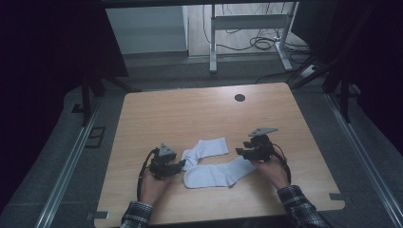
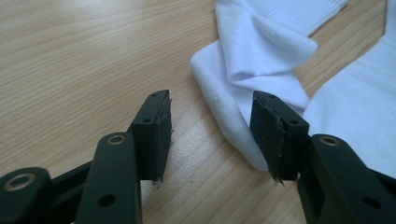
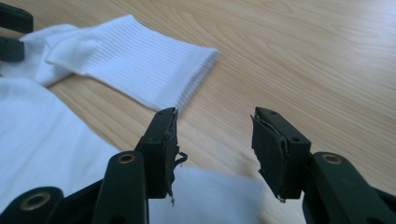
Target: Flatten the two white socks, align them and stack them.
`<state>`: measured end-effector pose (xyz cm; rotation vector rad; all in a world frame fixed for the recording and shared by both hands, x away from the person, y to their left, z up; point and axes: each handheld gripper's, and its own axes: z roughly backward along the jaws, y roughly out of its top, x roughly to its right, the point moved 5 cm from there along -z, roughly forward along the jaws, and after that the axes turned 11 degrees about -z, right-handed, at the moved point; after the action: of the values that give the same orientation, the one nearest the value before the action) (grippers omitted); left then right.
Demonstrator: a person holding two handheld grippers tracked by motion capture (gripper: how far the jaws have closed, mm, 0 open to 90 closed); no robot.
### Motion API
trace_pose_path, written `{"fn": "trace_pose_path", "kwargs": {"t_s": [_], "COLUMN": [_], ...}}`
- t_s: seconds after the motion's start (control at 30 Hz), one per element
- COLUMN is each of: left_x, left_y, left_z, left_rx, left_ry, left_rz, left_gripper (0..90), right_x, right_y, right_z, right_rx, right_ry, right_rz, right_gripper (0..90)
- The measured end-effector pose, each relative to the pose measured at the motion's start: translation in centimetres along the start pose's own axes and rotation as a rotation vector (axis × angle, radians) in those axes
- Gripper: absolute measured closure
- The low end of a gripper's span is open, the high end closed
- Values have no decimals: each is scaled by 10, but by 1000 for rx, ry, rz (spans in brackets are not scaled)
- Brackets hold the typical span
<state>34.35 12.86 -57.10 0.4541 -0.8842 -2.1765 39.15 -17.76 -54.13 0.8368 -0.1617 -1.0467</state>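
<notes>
White cotton: two socks mid-table. Near sock (image 1: 216,173) lies flat; far sock (image 1: 206,148) just beyond it, toe end folded over.

Your left gripper (image 1: 182,163) at far sock's folded end, jaws half apart, nothing gripped; one pad (image 2: 273,135) touches fabric edge.

Your right gripper (image 1: 239,151) over near sock's cuff end, jaws half apart, empty.

Risks:
- left closes on fold, lifts both layers, so far sock stays bunched
- right pinches cuff edge only, slips out
- frayed pads snag knit
</notes>
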Motion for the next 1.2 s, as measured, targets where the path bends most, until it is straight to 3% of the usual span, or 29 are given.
{"fn": "trace_pose_path", "kwargs": {"t_s": [0.17, 0.37, 0.47, 0.5, 0.57, 0.67, 0.73, 0.9, 1.03, 1.2], "left_x": [-1, -3, -3, -3, -4, -4, -6, -15, -19, -18], "left_y": [-2, -3, -4, -4, -4, -3, -2, 3, 6, 15], "left_z": [-3, -4, -3, -3, -3, -3, -2, 5, 7, 8], "left_rx": [-13, -12, -8, -6, -4, -6, -13, 28, 57, 70], "left_ry": [12, 22, 23, 20, 6, -6, 30, 66, 60, 71], "left_rz": [-3, -5, -8, -7, -2, 12, -12, 16, 42, 22], "left_gripper": [486, 507, 554, 580, 680, 798, 832, 838, 833, 833], "right_x": [-17, -26, -25, -26, -26, -26, -23, -5, 10, 19], "right_y": [9, 12, 8, 7, 7, 7, 6, 8, 6, 8], "right_z": [-22, -46, -55, -56, -55, -51, -47, -31, -18, -8], "right_rx": [-15, -37, -61, -52, -64, -73, -79, -61, -46, -27], "right_ry": [3, -4, -22, -9, 5, -25, -40, -65, -59, -48], "right_rz": [9, 3, 17, 17, 12, 40, 48, 36, 5, -28], "right_gripper": [512, 537, 594, 673, 778, 818, 821, 815, 811, 813]}}
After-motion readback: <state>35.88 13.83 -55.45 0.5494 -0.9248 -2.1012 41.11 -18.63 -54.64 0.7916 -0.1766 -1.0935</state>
